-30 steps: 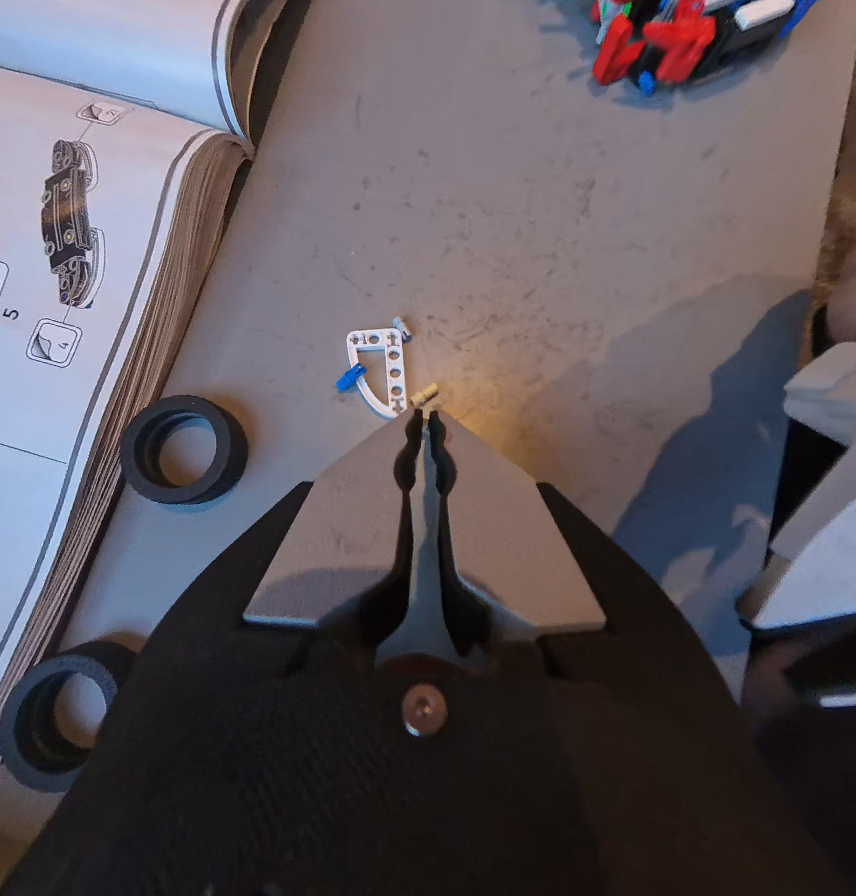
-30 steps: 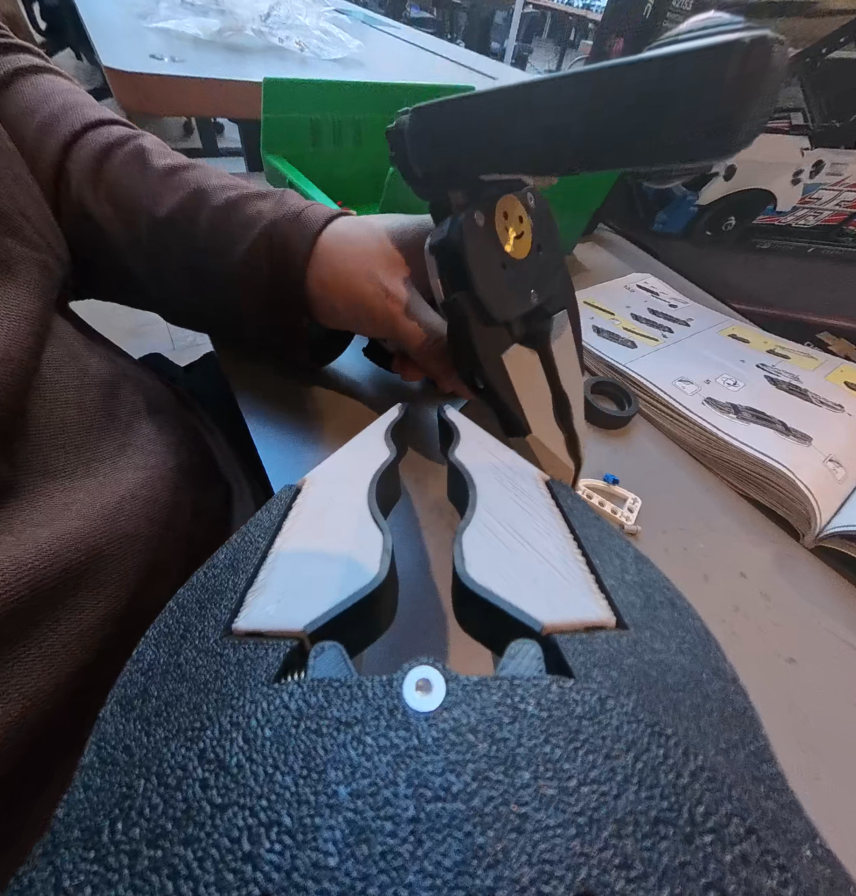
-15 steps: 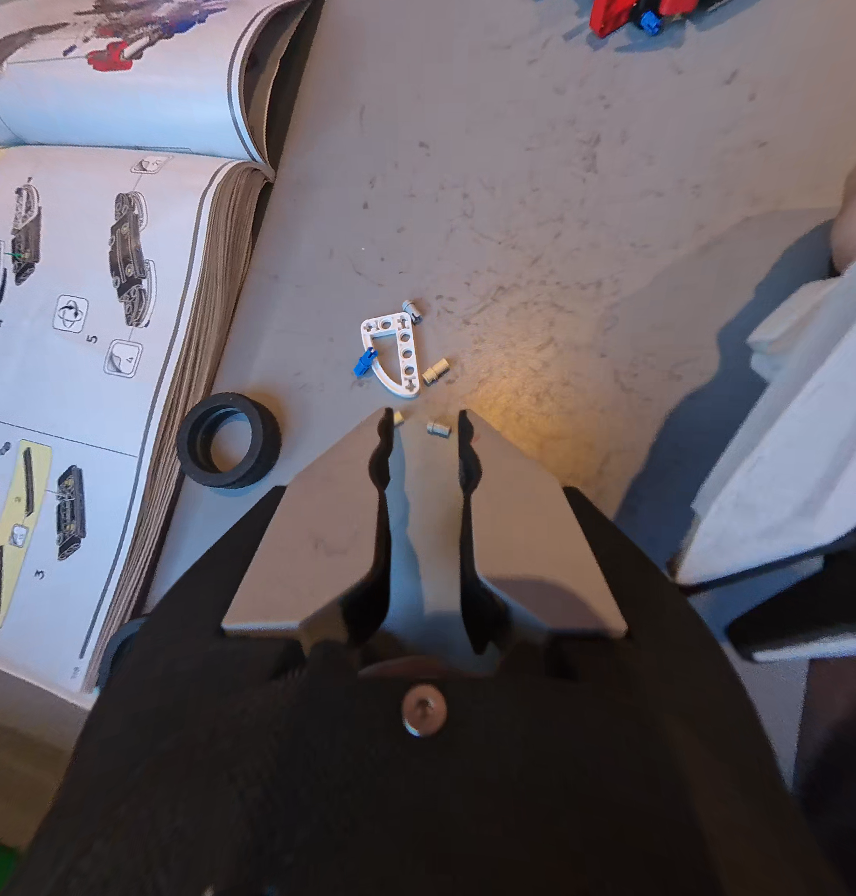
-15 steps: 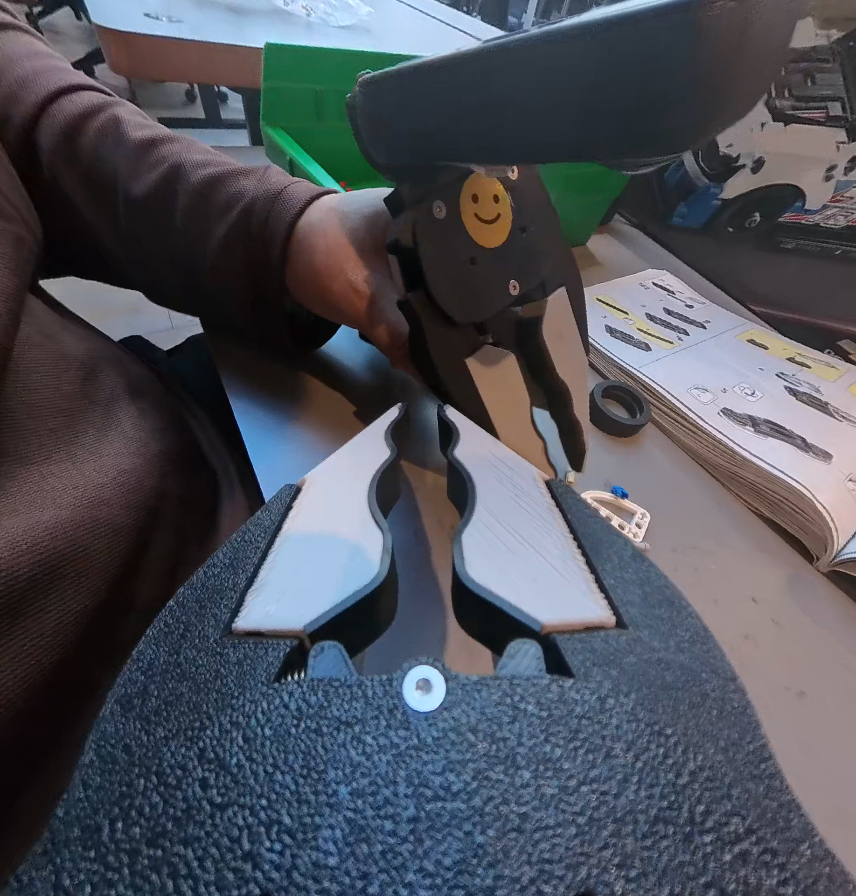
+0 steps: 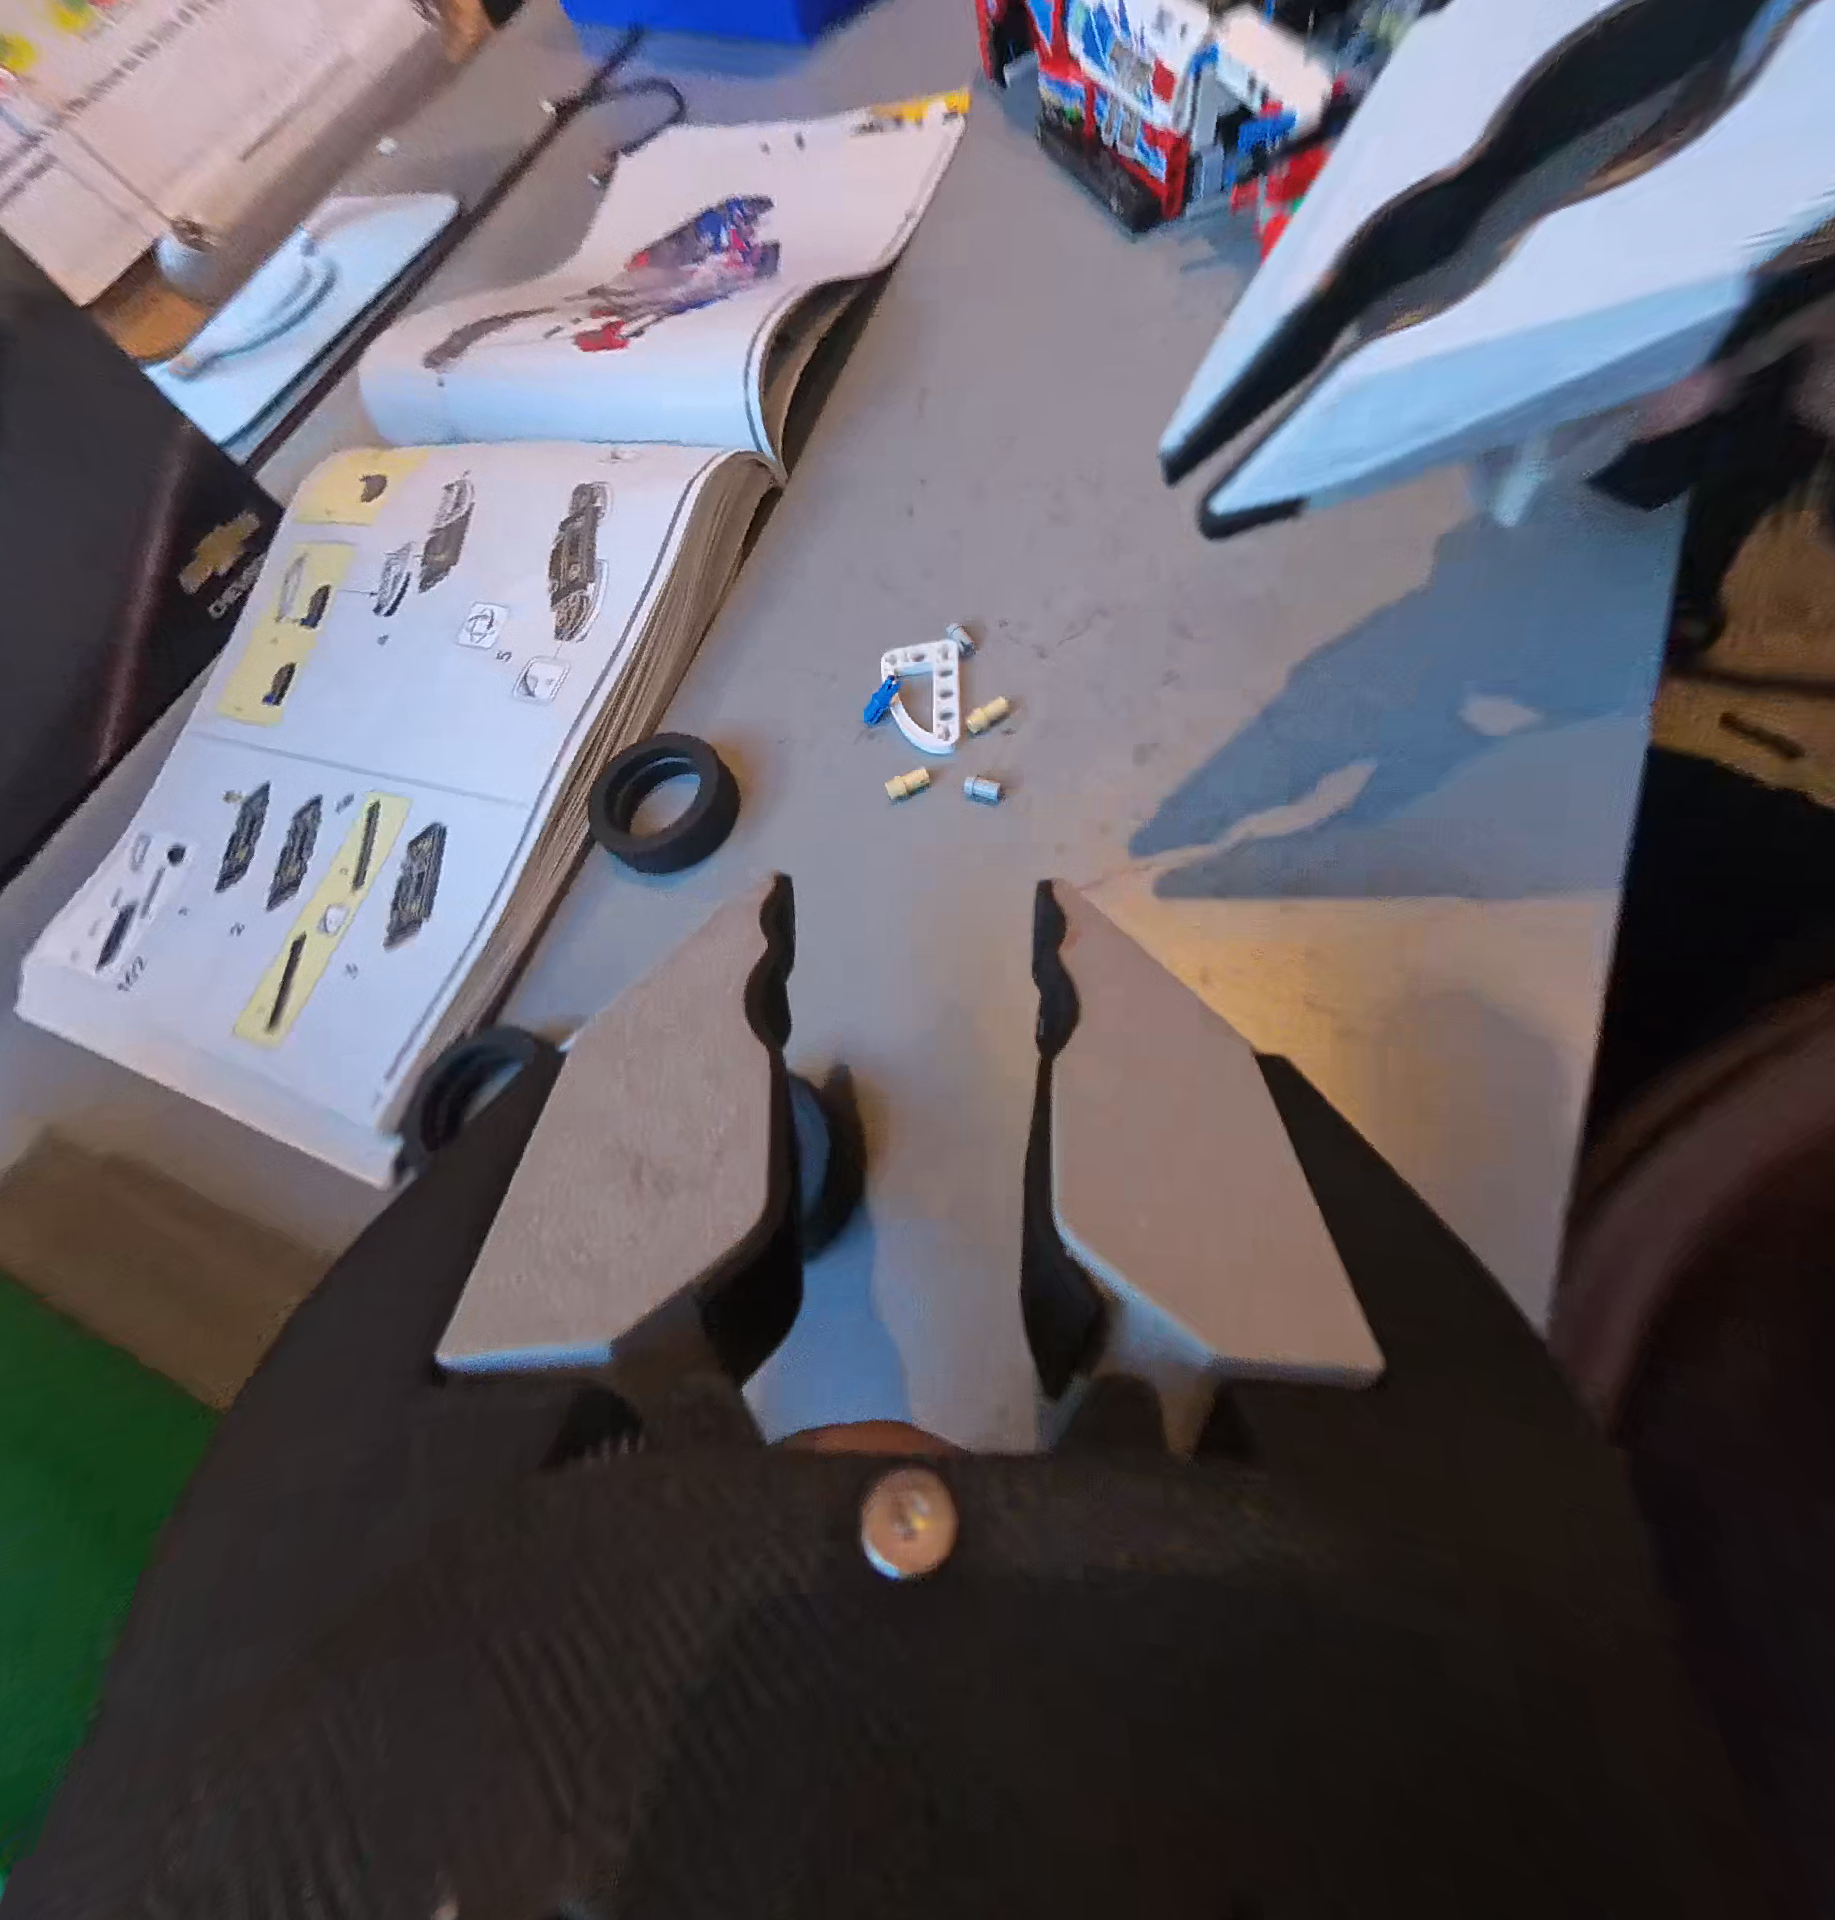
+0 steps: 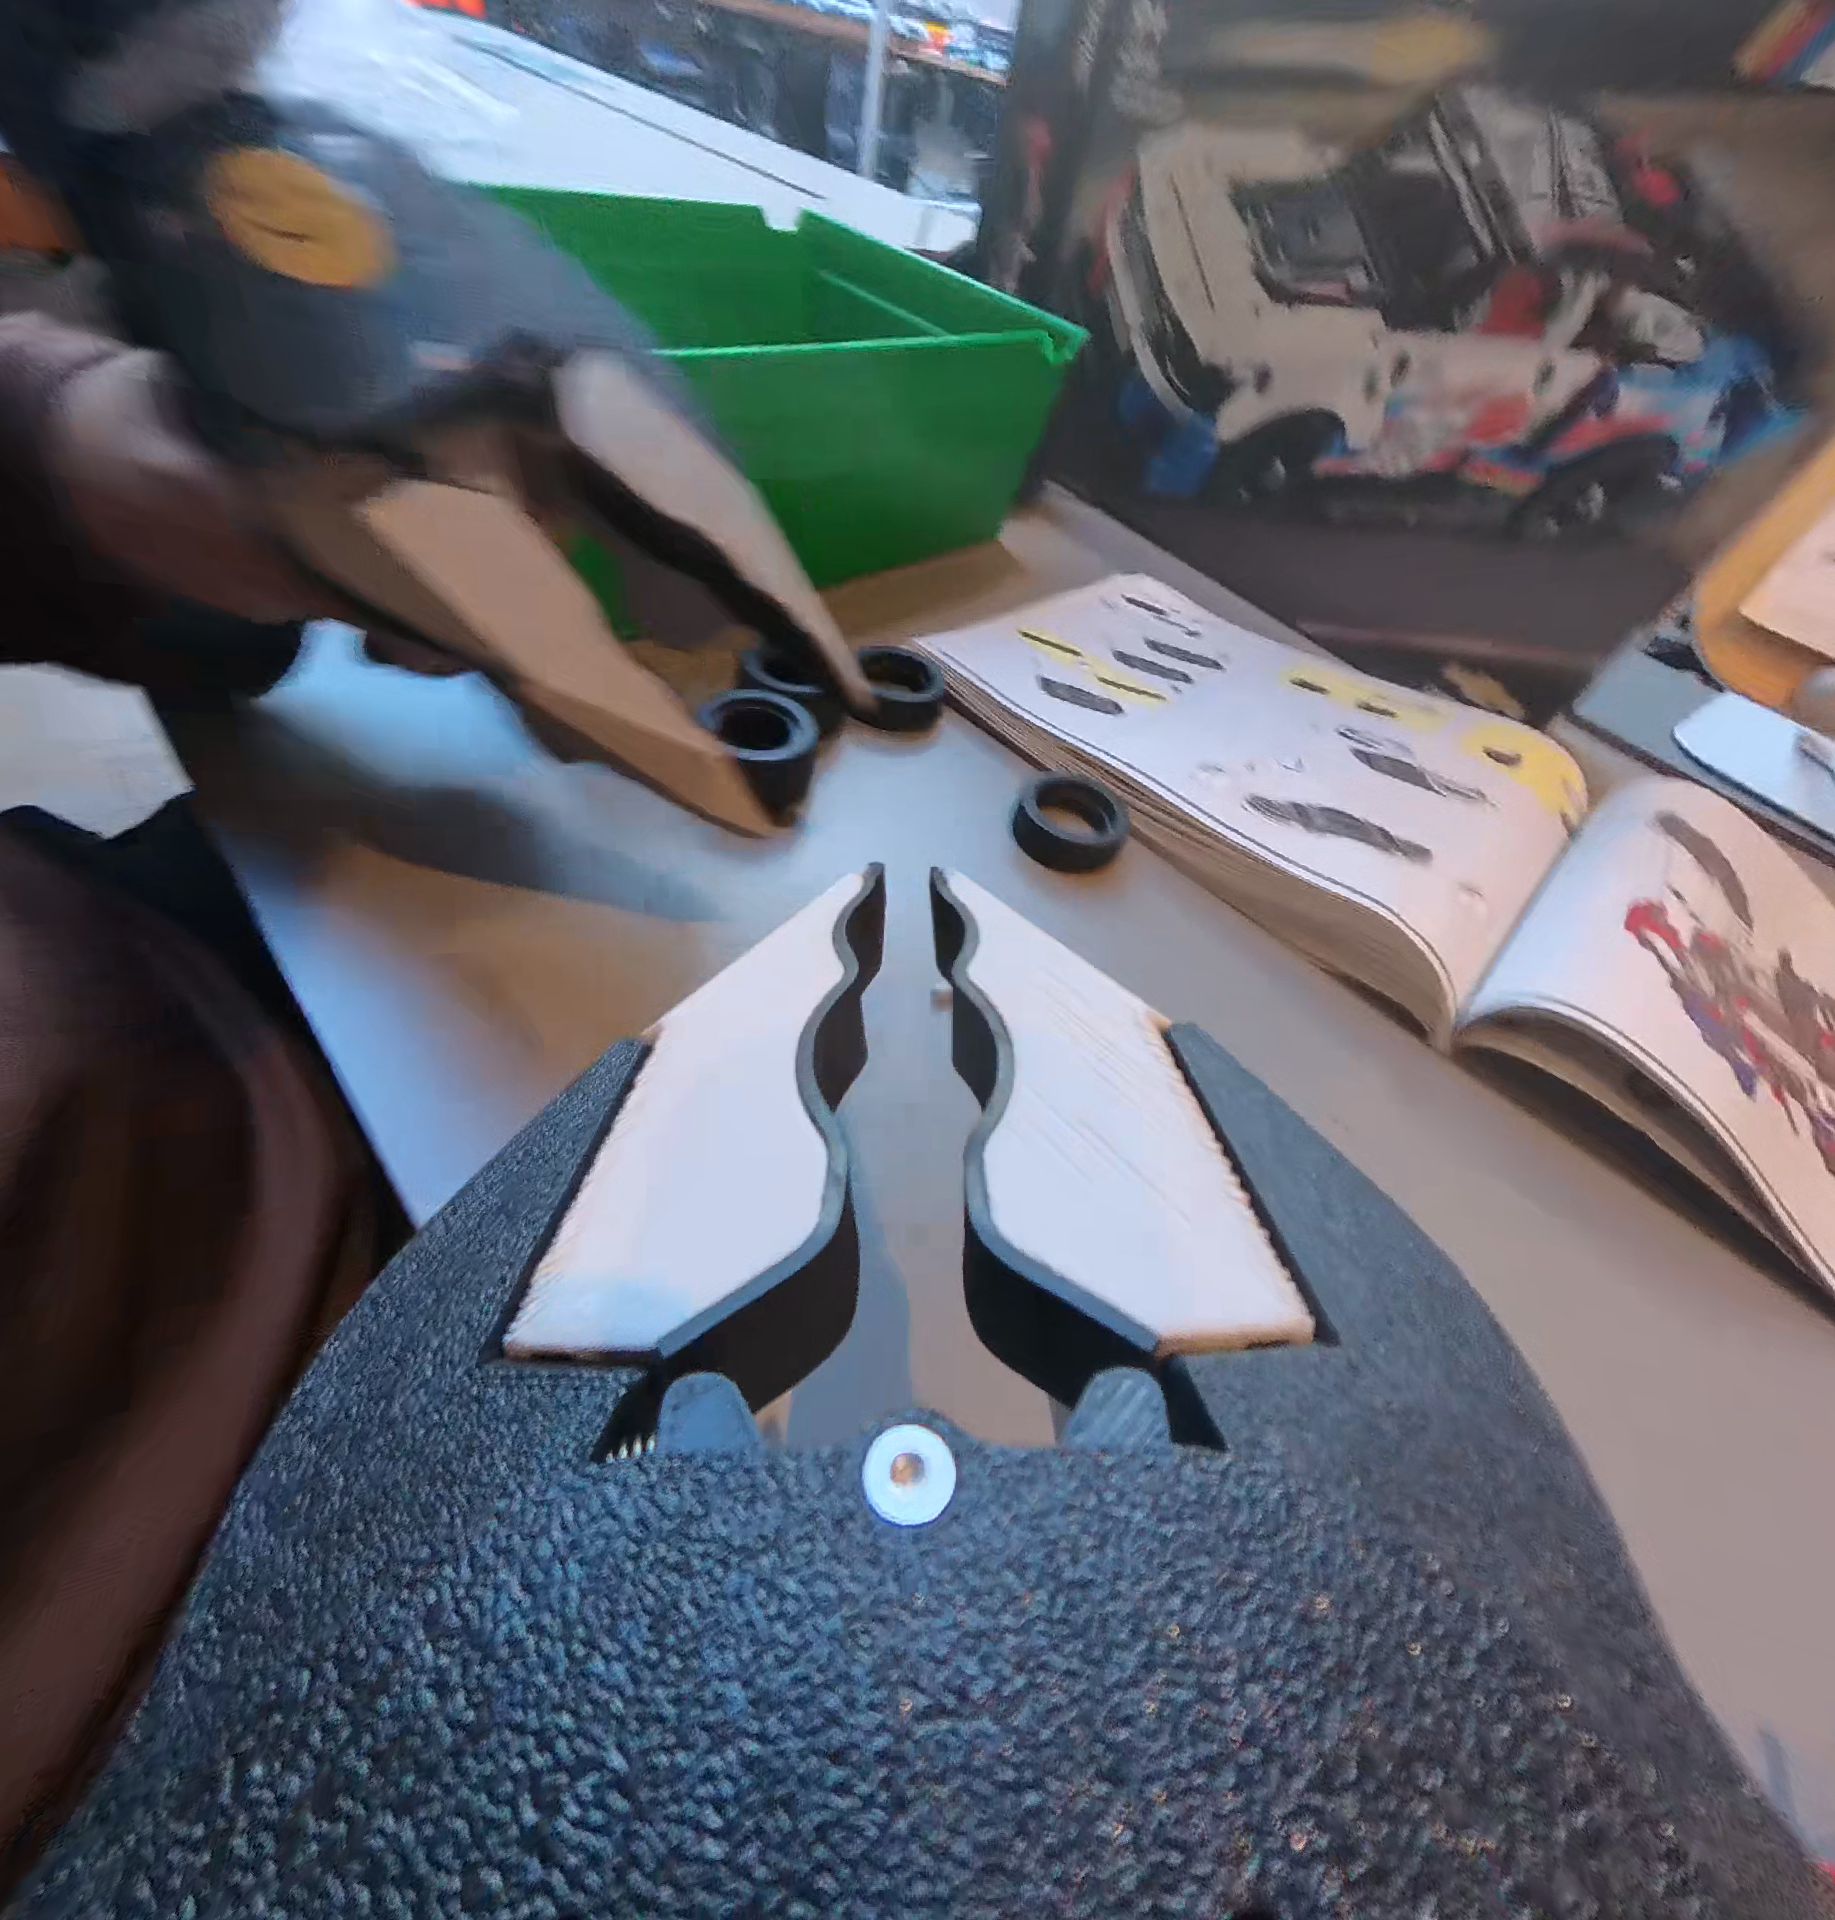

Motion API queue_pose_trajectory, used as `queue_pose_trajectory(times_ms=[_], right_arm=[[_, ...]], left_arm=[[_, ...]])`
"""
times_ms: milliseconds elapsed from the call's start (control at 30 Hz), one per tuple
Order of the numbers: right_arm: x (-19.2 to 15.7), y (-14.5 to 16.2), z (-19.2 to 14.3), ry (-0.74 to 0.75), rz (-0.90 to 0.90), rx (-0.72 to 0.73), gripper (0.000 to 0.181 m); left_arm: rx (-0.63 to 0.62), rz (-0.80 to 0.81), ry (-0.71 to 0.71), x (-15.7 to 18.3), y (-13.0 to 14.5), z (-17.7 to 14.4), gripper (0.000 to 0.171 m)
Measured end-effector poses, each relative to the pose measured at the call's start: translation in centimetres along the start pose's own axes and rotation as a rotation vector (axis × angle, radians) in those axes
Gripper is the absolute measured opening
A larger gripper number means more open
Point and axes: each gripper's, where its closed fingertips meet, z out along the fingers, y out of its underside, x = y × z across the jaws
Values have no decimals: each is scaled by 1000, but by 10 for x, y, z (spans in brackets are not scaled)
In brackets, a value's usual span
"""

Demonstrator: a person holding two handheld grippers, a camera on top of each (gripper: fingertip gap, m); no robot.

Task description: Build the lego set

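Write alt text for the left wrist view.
The open, empty left claw hangs over a grey table, pointing at a small white lego frame with loose pins around it. A black tyre lies beside an open instruction book on the left; the right claw shows top right.

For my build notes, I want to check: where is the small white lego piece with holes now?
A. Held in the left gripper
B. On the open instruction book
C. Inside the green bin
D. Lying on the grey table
D: the white lego piece lies flat on the grey table, ahead of the open, empty left gripper.
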Motion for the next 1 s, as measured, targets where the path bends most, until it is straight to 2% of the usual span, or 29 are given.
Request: queue_pose_trajectory(times_ms=[167, 267, 400, 567, 767, 1000], right_arm=[[15, 9, 9, 40, 36, -38, 10], [18, 14, 20, 47, 23, -73, 10], [23, 13, 32, 50, 16, -78, 10], [42, 5, 40, 109, 39, -33, 8], [86, -5, 25, 305, 98, 43, 2], [76, 8, 38, 212, 153, -14, 3]], left_arm=[[85, -173, -1, 1, 19, -20, 55], [160, -175, -41, -13, 17, -34, 56], [187, -160, -26, -16, 19, -43, 57], [178, -119, -58, -21, 25, -48, 54], [193, -138, -69, -25, 25, -51, 53], [143, -178, -86, -24, 38, -66, 49]])
